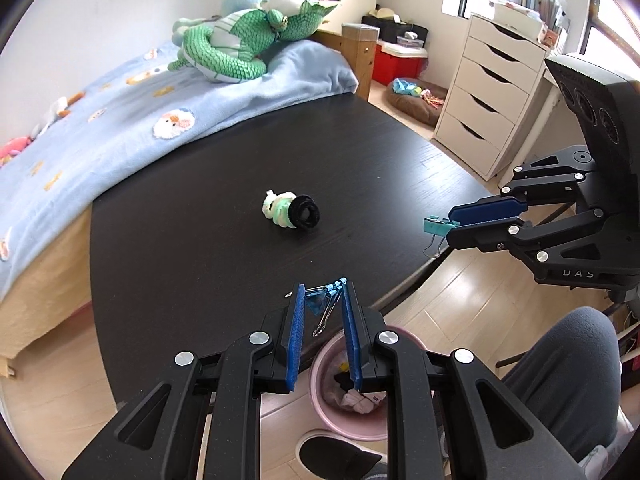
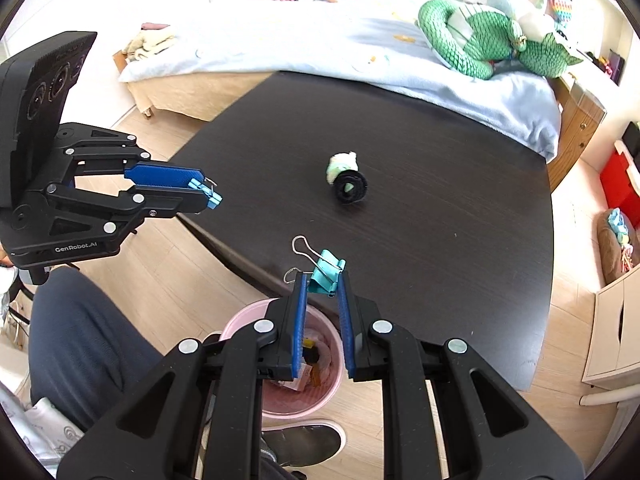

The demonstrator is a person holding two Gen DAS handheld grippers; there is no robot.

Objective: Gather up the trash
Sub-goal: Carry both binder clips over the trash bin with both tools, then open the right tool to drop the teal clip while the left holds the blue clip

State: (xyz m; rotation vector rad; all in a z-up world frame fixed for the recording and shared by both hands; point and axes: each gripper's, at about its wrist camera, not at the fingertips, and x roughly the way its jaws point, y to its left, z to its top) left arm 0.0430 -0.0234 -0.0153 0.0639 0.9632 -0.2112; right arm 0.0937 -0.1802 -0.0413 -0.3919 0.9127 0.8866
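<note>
My left gripper (image 1: pixel 323 292) is shut on a blue binder clip (image 1: pixel 329 291) above the near edge of the dark table (image 1: pixel 200 220); it also shows in the right wrist view (image 2: pixel 210 196). My right gripper (image 2: pixel 322 280) is shut on a teal binder clip (image 2: pixel 326 272), also seen in the left wrist view (image 1: pixel 440 226). A pink bin (image 2: pixel 276 400) with trash in it stands on the floor below both grippers, also in the left wrist view (image 1: pixel 324 392). A black ring with a green-white wad (image 1: pixel 292 210) lies mid-table, also in the right wrist view (image 2: pixel 346 178).
A bed with a blue blanket (image 1: pixel 100 132) and a green plush dragon (image 1: pixel 240 40) borders the table's far side. A white drawer unit (image 1: pixel 488 92) stands at the right. The person's knee (image 1: pixel 576 372) and shoe (image 1: pixel 336 456) are beside the bin.
</note>
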